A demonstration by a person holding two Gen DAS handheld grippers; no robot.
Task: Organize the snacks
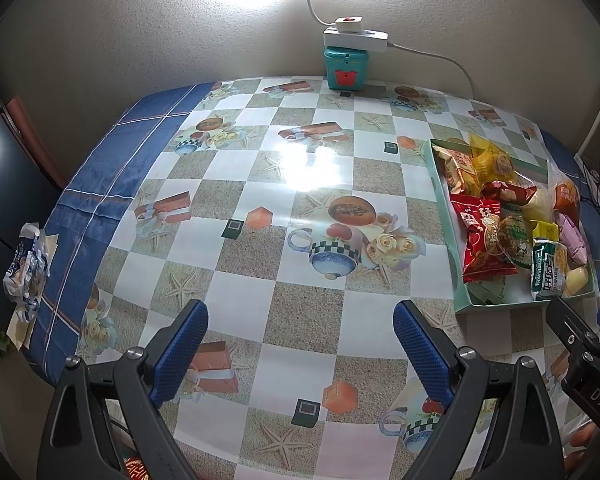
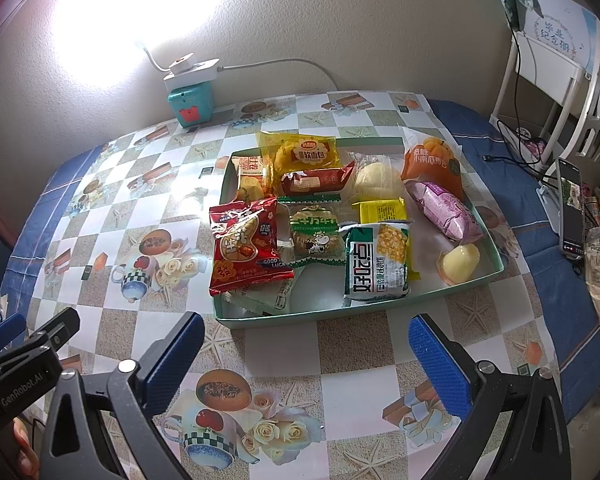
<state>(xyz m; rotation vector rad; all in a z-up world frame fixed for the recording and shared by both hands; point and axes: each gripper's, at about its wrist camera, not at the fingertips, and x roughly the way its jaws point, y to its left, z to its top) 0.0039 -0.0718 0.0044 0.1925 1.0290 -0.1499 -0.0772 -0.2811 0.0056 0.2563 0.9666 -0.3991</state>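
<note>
We hold the left gripper (image 1: 300, 350) and the right gripper (image 2: 306, 354) with jaws spread wide and empty above the checkered vinyl tablecloth (image 1: 260, 208). The assorted wrapped snacks (image 2: 324, 220) lie in the shallow pale-green cardboard tray (image 2: 340, 312), just ahead of the right gripper.

Glossy plastic tablecloth (image 1: 300, 208), shiny foil snack packets (image 2: 244, 248), rough matt wall (image 1: 140, 40).

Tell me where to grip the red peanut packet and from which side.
Grip the red peanut packet by its near crimped bottom edge, coming from the tray's front-left corner with the right gripper. That edge overhangs the tray's left wall, so fingers probably fit around it.
</note>
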